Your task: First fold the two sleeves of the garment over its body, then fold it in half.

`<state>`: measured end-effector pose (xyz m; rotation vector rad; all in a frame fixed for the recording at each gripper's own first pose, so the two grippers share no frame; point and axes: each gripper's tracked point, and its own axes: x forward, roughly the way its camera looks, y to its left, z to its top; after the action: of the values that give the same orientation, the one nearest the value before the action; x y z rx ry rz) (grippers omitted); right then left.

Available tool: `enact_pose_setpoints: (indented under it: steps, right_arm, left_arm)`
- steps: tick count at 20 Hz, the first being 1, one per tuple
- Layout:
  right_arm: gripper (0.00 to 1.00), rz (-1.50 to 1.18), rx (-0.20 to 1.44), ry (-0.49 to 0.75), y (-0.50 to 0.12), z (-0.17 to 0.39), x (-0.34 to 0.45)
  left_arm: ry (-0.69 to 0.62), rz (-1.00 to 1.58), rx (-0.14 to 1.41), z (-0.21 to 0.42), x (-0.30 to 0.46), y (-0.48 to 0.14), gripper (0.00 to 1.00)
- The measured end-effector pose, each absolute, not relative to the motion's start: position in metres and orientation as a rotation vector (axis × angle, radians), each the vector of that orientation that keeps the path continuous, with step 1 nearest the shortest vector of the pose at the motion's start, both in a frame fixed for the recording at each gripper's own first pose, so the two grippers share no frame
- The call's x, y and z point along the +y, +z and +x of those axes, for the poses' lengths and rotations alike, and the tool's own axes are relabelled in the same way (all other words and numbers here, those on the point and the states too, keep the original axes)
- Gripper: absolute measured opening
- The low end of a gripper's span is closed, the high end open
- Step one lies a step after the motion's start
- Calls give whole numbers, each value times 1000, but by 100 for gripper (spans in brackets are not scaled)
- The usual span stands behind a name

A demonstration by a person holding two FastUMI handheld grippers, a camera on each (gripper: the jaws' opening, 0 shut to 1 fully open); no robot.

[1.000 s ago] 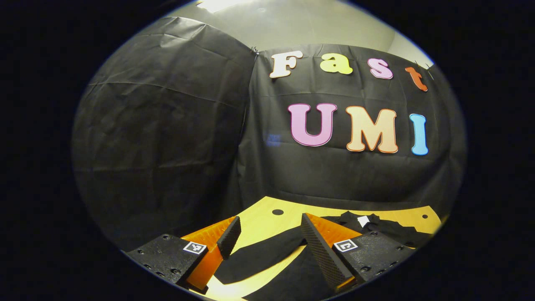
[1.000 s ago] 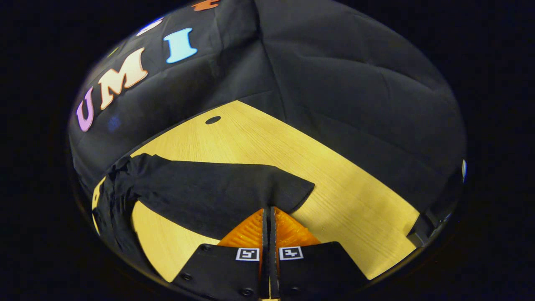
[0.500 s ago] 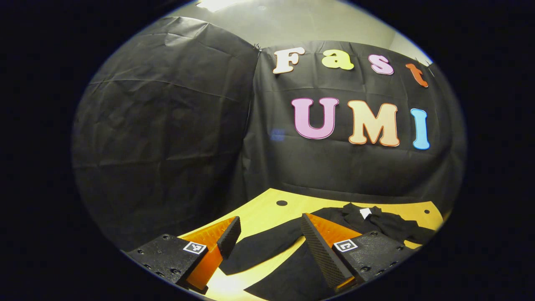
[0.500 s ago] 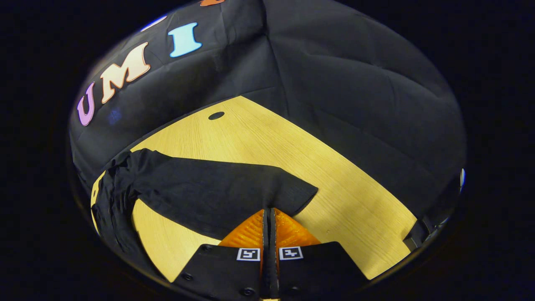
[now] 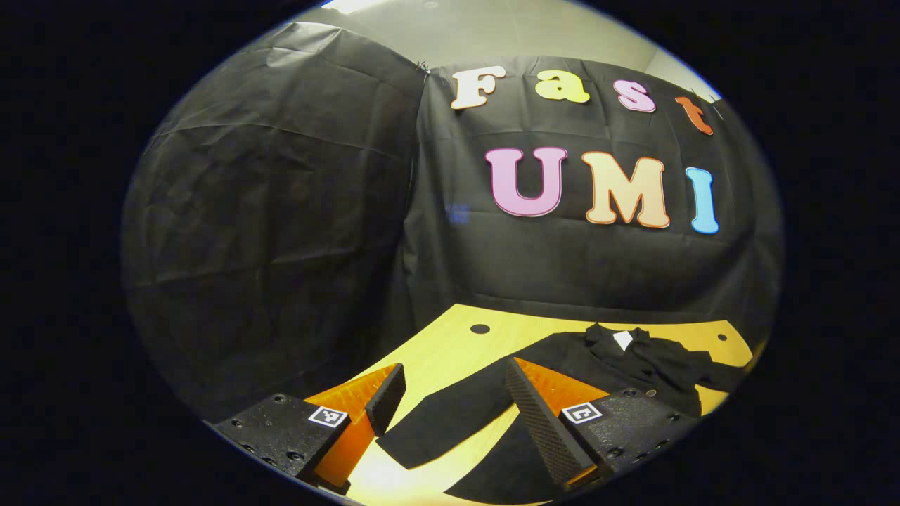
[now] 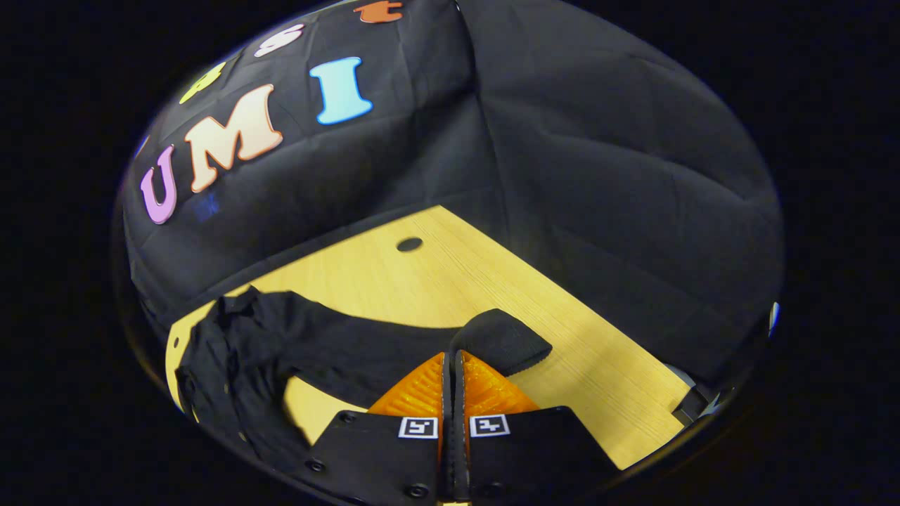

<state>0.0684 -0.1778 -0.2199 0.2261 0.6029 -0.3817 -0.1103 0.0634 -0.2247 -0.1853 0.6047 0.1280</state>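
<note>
Black cloth walled the booth on every side, above a pale wooden table (image 6: 562, 365) with round holes near its far edge.

Left gripper view: the left gripper (image 5: 453, 400) sat at the bottom of the frame, its fingers spread well apart and holding nothing. Between and beyond them lay a black garment (image 5: 633, 365), spread across the lower right of the frame. One sleeve (image 5: 450, 422) ran flat over the tabletop toward lower centre. A white tag (image 5: 623, 340) showed at the rumpled collar end.

Right gripper view: the right gripper (image 6: 453, 362) was at bottom centre, fingers pressed together on the other sleeve (image 6: 365, 344) near its cuff (image 6: 503, 341). The cuff curled up just beyond the fingertips. From there the sleeve stretched left to the bunched body of the garment at lower left.
</note>
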Motion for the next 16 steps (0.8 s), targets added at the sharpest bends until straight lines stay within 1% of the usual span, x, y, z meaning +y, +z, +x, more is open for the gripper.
enact_pose_setpoints:
  steps: [4, 5, 7, 8, 9, 10, 11, 12, 13, 15, 16]
  right_arm:
    - [2, 208, 530, -333, -175, 95, -118]
    - [2, 202, 514, -318, -168, 101, -101]
    - [0, 210, 489, -281, -154, 112, -65]
    - [2, 216, 476, -260, -147, 118, -46]
    - [2, 211, 460, -244, -141, 125, -27]
    - [2, 199, 441, -219, -132, 131, -5]
    - [2, 196, 423, -190, -125, 137, 16]
    - [2, 201, 411, -154, -117, 142, 41]
    - [2, 198, 401, -122, -112, 151, 63]
    - [2, 169, 377, -60, -104, 168, 106]
    - [7, 161, 368, -25, -102, 175, 127]
  left_arm:
    - [76, -177, 660, -101, 83, -256, 94]
    - [59, -174, 664, -98, 87, -261, 99]
    - [25, -166, 681, -94, 90, -275, 99]
    - [9, -161, 691, -94, 93, -283, 99]
    - [-7, -159, 700, -93, 94, -289, 99]
    - [-19, -158, 709, -91, 96, -294, 99]
    - [-28, -160, 718, -91, 98, -299, 95]
    - [-37, -163, 725, -91, 100, -305, 99]
    - [-42, -166, 735, -91, 102, -310, 95]
    - [-42, -172, 758, -91, 109, -321, 95]
    - [-40, -181, 768, -91, 112, -325, 95]
